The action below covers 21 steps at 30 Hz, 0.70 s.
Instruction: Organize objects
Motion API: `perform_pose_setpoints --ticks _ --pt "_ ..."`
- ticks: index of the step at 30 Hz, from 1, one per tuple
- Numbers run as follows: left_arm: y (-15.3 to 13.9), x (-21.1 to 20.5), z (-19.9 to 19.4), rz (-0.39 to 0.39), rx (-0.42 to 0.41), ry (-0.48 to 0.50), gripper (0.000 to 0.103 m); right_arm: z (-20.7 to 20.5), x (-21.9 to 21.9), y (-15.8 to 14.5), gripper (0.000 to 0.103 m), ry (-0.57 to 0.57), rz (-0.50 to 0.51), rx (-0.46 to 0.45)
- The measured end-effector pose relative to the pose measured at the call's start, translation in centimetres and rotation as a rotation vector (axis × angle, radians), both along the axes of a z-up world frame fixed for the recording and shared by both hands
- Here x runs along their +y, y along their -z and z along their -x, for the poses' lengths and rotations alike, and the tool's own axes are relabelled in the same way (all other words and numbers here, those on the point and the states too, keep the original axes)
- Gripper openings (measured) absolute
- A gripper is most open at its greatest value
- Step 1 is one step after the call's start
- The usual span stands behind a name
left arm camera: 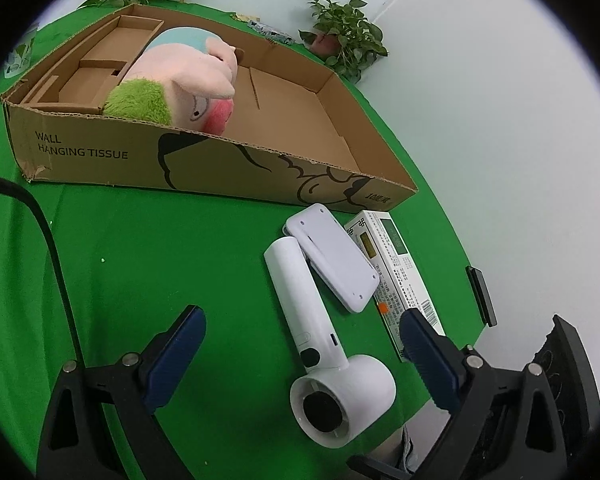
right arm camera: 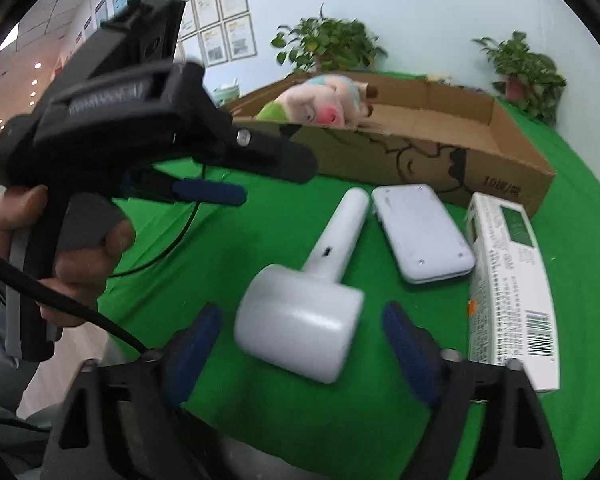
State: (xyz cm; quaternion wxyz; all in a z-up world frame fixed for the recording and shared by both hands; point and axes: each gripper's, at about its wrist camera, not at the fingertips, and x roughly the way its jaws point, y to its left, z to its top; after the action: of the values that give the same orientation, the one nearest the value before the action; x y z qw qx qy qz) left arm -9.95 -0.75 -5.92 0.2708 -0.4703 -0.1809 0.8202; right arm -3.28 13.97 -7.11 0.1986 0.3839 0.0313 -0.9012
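We hold our left gripper [left arm camera: 302,354] over the green cloth [left arm camera: 160,260], its blue-padded fingers [left arm camera: 176,356] spread wide and gripping nothing. Between them in the left wrist view lies the white fan [left arm camera: 324,344], flat on the cloth, its round head toward us and its handle pointing away toward the box [left arm camera: 204,164]. Neither pad touches it.

Our right gripper [right arm camera: 302,344] is also wide open, its pads [right arm camera: 194,344] on either side of the fan's head [right arm camera: 300,320] without touching; this view is blurred, so we cannot tell how near they come.

Just beside the fan's handle lies a white flat case [left arm camera: 332,258], one corner against the handle's far end. Beside that, a printed carton [left arm camera: 396,268] lies flat near the cloth's edge, with a barcode at its near end. All three sit in a row in front of the box's long side.

The box is a shallow, open cardboard tray printed "WALL HANGING TISSUE". Inside it, toward its left part, rests a plush toy [left arm camera: 188,80] with a pink face and green tuft, leaning next to some cardboard inserts [left arm camera: 100,64]. The right part of the box shows bare cardboard.

Two potted plants [left arm camera: 344,36] stand behind the box by the wall. In the right wrist view, a hand [right arm camera: 72,256] grips the left gripper's handle, with a black cable [right arm camera: 60,304] running below.
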Motion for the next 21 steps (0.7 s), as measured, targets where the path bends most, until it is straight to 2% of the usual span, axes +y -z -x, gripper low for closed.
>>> perform_pose_setpoints --ticks 4,7,9,11,13,15,18,19,20,21 --pt "0.7 1.2 1.1 -0.010 -0.035 0.046 0.097 1.6 -0.4 1.2 0.102 0.005 0.030 -0.076" --pt "1.8 2.7 2.4 -0.016 -0.091 0.088 0.095 1.8 -1.3 1.5 0.102 0.019 0.010 -0.079" --pt "2.7 3.6 3.0 -0.016 -0.129 0.109 0.085 2.5 -1.5 1.7 0.099 0.041 0.019 -0.101" --pt "3.4 4.1 3.3 -0.020 -0.156 0.124 0.076 2.6 -1.5 1.9 0.089 0.042 0.006 -0.107" --pt "3.8 4.6 3.4 -0.008 -0.170 0.137 0.071 2.6 -1.7 2.3 0.072 0.041 -0.036 -0.109" --pt "4.1 5.0 3.3 0.002 -0.180 0.147 0.064 2.7 -1.8 2.8 0.066 0.047 -0.041 -0.129" --pt "4.2 5.4 2.9 0.040 -0.166 0.148 0.054 2.9 -1.9 3.1 0.063 0.057 -0.050 -0.134" --pt "4.3 5.4 2.8 0.051 -0.162 0.144 0.048 3.0 -1.9 3.1 0.063 0.059 -0.053 -0.133" --pt "4.3 5.4 2.6 0.067 -0.161 0.137 0.037 3.1 -1.8 3.1 0.063 0.062 -0.054 -0.132" --pt "4.3 5.3 2.5 0.080 -0.163 0.134 0.037 3.2 -1.8 3.1 0.063 0.066 -0.055 -0.131"
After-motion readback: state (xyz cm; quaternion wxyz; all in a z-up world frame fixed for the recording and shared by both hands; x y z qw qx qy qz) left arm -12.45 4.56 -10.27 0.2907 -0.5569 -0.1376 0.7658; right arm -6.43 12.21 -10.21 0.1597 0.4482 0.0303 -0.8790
